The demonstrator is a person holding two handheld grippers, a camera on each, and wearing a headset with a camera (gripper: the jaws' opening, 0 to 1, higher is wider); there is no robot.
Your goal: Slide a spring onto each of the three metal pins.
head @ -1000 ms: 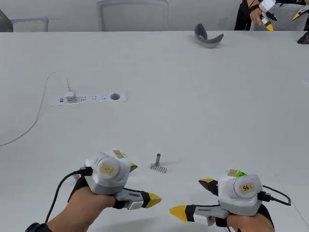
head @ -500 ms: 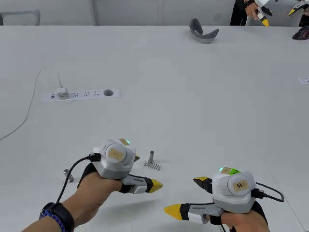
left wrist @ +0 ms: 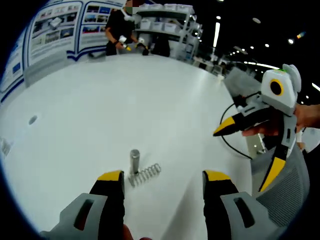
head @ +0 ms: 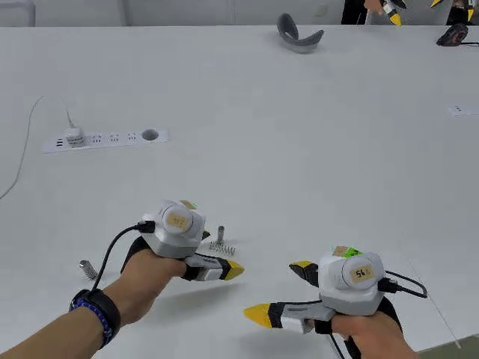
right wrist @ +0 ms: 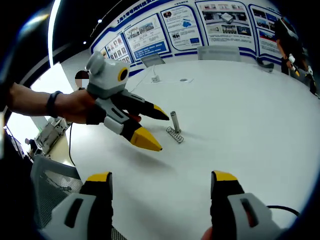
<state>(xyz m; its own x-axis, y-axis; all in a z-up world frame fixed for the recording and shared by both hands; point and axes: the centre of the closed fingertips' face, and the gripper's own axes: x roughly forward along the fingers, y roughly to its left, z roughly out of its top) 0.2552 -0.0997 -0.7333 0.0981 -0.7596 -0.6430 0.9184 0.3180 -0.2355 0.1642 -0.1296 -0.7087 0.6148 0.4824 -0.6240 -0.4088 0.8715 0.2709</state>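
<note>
Spring (left wrist: 145, 173), coiled wire, beside upright cylindrical metal pin (left wrist: 134, 161), smooth white table (head: 299, 149)

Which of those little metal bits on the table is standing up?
The pin beside the left hand-held gripper; the spring at its foot and the piece far left lie flat.

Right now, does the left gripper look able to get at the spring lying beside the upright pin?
Probably yes. The left gripper is open, and the spring lies just ahead of its jaws with nothing between. The pin stands right beside the spring and might get caught too.
</note>
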